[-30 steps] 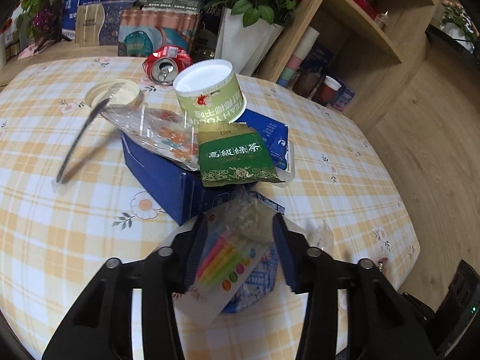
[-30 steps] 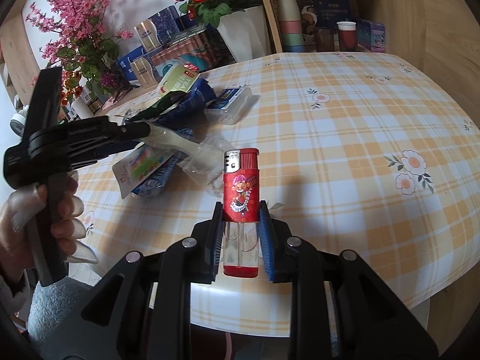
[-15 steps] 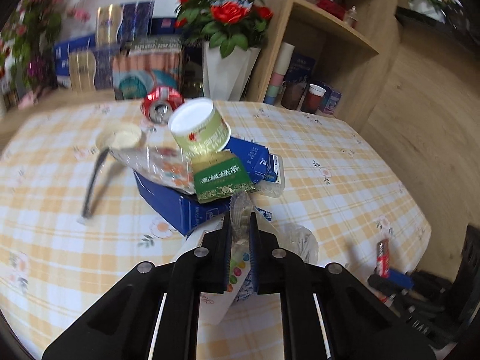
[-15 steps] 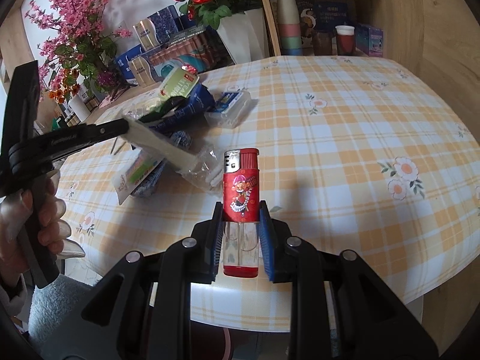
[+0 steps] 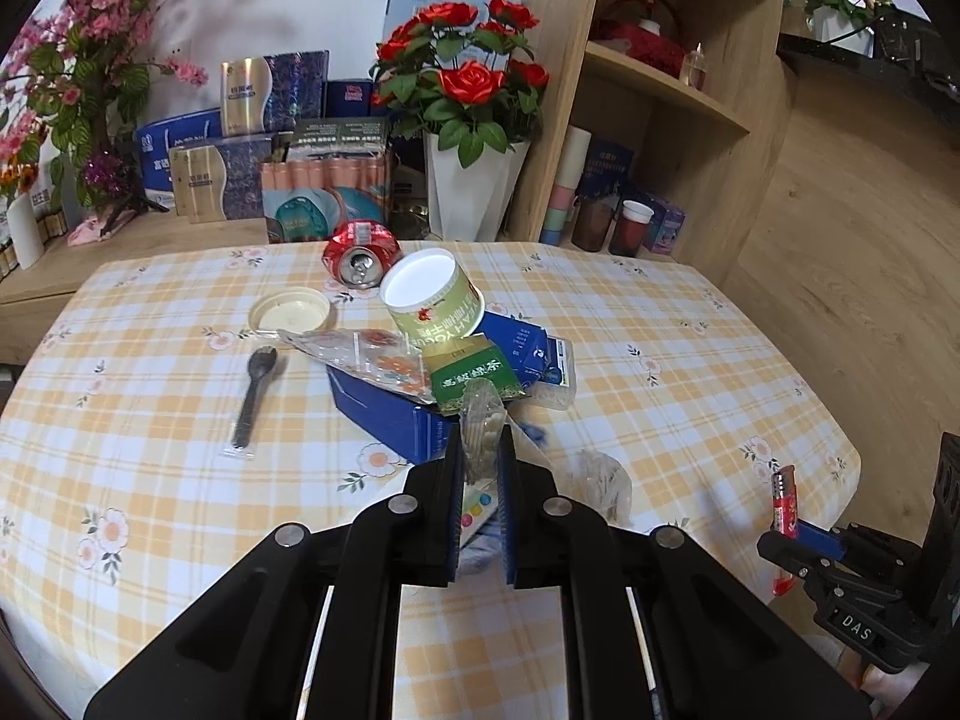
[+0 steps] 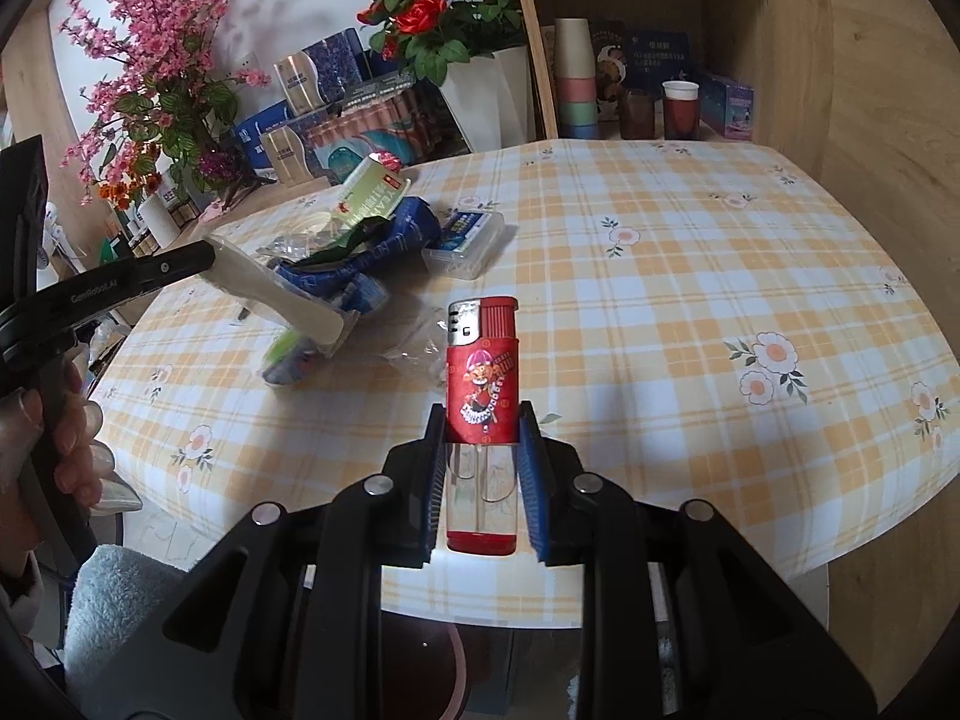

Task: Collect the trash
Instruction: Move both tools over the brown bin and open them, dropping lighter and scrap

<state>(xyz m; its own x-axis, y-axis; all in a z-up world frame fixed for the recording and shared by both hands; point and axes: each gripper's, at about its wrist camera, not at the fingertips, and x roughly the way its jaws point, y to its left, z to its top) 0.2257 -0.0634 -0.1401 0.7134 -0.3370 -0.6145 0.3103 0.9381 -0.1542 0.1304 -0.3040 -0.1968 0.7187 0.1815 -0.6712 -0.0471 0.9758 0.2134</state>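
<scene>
My left gripper (image 5: 480, 447) is shut on a clear plastic wrapper (image 5: 478, 420). Its colourful printed end (image 5: 474, 505) hangs below the jaws, above the checked table (image 5: 150, 450). In the right wrist view the same wrapper (image 6: 294, 357) dangles clear of the cloth under the left gripper (image 6: 333, 327). My right gripper (image 6: 483, 420) is shut on an upright red lighter (image 6: 483, 384), near the table's front edge. Beyond the left gripper the trash pile holds a blue box (image 5: 384, 414), a green tea packet (image 5: 474, 375), a yogurt cup (image 5: 432, 306) and a red can (image 5: 360, 252).
A black spoon in its wrap (image 5: 255, 396) and a round lid (image 5: 290, 312) lie left of the pile. Crumpled clear plastic (image 5: 600, 483) lies to its right. A white vase of red roses (image 5: 474, 180), boxes and a wooden shelf (image 5: 660, 84) stand behind the table.
The left jaws have closed on the clear wrapper and lifted it off the table. The right gripper has risen slightly with the lighter still in it.
</scene>
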